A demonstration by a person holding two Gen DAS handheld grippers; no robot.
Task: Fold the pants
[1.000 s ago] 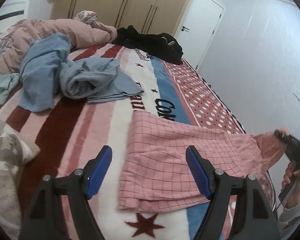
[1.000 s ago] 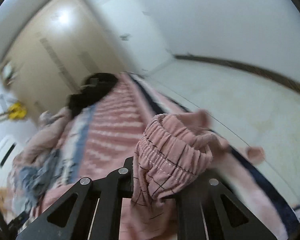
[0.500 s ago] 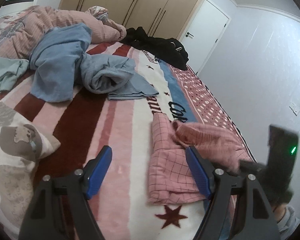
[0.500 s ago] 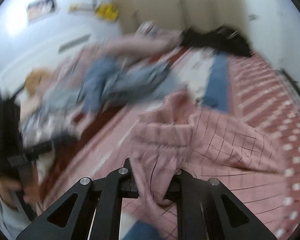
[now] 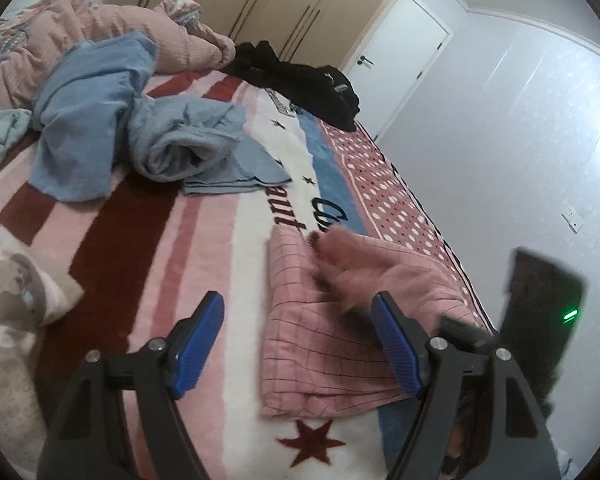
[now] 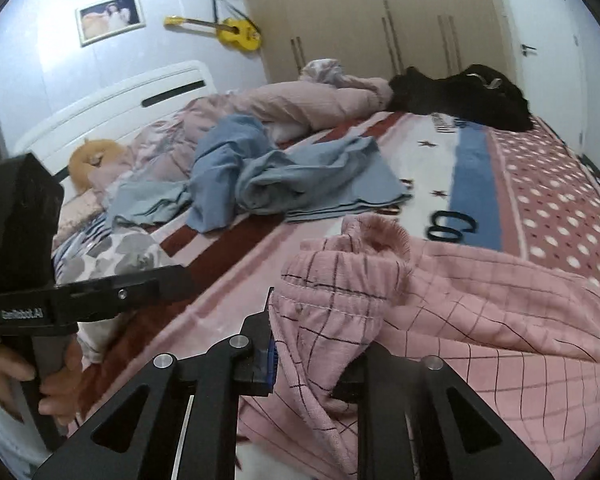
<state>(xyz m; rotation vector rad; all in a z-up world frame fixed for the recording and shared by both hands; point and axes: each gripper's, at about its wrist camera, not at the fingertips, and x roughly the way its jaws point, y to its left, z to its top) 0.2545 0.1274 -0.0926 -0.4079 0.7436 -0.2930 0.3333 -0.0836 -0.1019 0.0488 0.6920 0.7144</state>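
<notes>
The pink checked pants (image 5: 332, 340) lie folded over on the striped blanket near the bed's right edge; they also fill the right wrist view (image 6: 480, 320). My right gripper (image 6: 312, 364) is shut on the pants' elastic waistband (image 6: 340, 280) and holds it over the folded legs. My left gripper (image 5: 296, 344) is open and empty, hovering just above the blanket at the pants' left edge, its blue pads (image 5: 396, 344) apart. The right gripper's body (image 5: 540, 312) shows at the right of the left wrist view.
A heap of blue-grey clothes (image 5: 140, 136) lies mid-bed, a black garment (image 5: 300, 80) at the far end, a pink duvet (image 5: 100, 28) by the headboard. A patterned pillow (image 5: 16, 292) sits at left. The bed's right edge (image 5: 460, 272) drops to the floor.
My right gripper has swung the waistband from beyond the bed's right edge leftwards over the legs, folding the pants in half. My left gripper has stayed open near the pants.
</notes>
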